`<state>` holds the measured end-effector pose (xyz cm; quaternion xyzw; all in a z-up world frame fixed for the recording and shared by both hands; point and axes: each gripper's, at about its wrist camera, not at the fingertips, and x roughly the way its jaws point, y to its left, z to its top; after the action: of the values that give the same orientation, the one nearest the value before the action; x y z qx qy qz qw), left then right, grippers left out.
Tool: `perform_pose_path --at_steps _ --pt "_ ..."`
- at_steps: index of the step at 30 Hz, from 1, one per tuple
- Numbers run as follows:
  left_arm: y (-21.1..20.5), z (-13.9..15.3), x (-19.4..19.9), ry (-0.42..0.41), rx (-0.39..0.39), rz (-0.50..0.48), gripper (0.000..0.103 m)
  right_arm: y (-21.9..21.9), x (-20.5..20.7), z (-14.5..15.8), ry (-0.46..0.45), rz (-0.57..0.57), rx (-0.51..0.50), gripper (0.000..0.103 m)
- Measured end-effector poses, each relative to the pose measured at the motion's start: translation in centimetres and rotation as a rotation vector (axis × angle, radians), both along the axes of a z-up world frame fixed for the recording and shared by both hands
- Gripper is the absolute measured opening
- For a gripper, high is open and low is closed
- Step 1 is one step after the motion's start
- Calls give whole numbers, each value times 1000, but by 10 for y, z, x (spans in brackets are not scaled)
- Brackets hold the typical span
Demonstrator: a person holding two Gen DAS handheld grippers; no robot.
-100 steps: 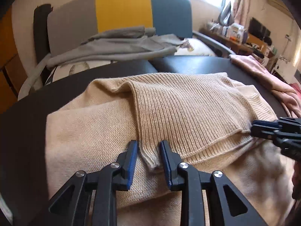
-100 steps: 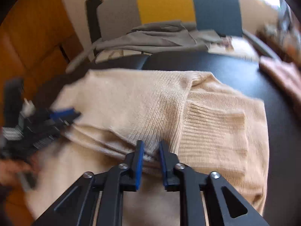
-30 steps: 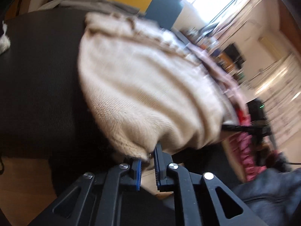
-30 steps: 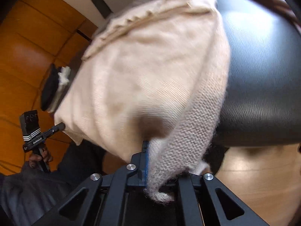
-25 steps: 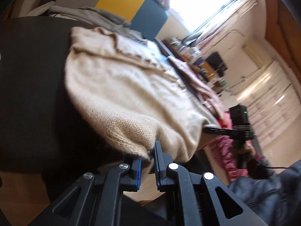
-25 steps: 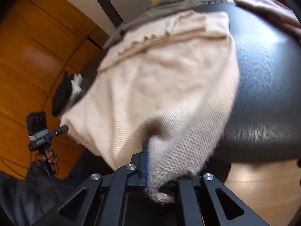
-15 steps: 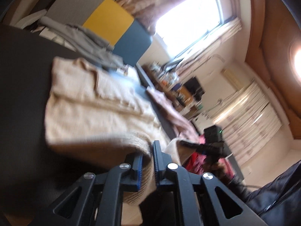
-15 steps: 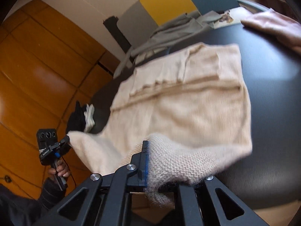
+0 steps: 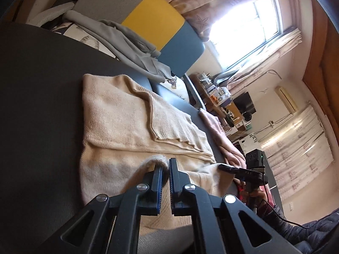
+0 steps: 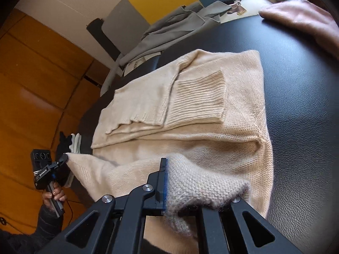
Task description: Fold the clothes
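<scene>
Right wrist: sweater (image 10: 190,114) hem between jaws (lifted).

A grey garment (image 9: 118,36) lies draped over the seat of a chair with a grey, yellow and blue back (image 9: 152,19) in the upper left of the frame. A pink cloth (image 10: 305,19) sits on the black counter (image 10: 300,97) at upper right, and a bright window (image 9: 247,27) stands beyond, by a cluttered shelf.

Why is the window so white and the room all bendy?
Left wrist view: the window is blown out by daylight, and the fisheye lens curves the walls and black table. Right wrist view: softer light, but the same curving; the sweater is sharp, its near fold over the right gripper fuzzy.
</scene>
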<state>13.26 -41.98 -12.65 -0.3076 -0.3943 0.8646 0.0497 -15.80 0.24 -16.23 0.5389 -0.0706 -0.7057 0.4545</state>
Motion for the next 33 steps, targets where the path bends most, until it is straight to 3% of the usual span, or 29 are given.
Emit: perform_pose_path --at_steps 6,12,14,19,21,22,24,27,28,31,33 --pt "1 19 0 83 14 2 2 1 2 34 54 14 -82 5" --pt "-30 47 -24 211 50 81 2 -11 -38 57 74 -32 -139 5" --pt "-44 41 -48 199 57 100 2 -20 -60 44 44 -60 -119 5" --pt "-78 -15 -107 25 116 195 2 -38 -106 -6 -122 -129 -95 10" --pt "-86 -31 -110 -13 143 256 2 -39 -114 -22 -197 -145 -110 10" --pt "-90 -36 -108 -15 158 276 8 -37 -113 -24 -206 -140 -119 11" --pt "-92 -42 -98 7 198 316 12 -32 -111 -27 -228 -122 -149 20" --pt "-77 -45 -79 35 214 337 16 -18 -98 -27 -244 -102 -210 53" --pt "-69 -46 -73 39 203 334 16 -13 -92 -26 -240 -96 -228 58" --pt "-47 -57 -55 41 213 326 17 0 -76 -36 -270 -91 -277 61" --pt "-35 -69 -47 -3 192 323 17 8 -65 -44 -272 -96 -306 62"
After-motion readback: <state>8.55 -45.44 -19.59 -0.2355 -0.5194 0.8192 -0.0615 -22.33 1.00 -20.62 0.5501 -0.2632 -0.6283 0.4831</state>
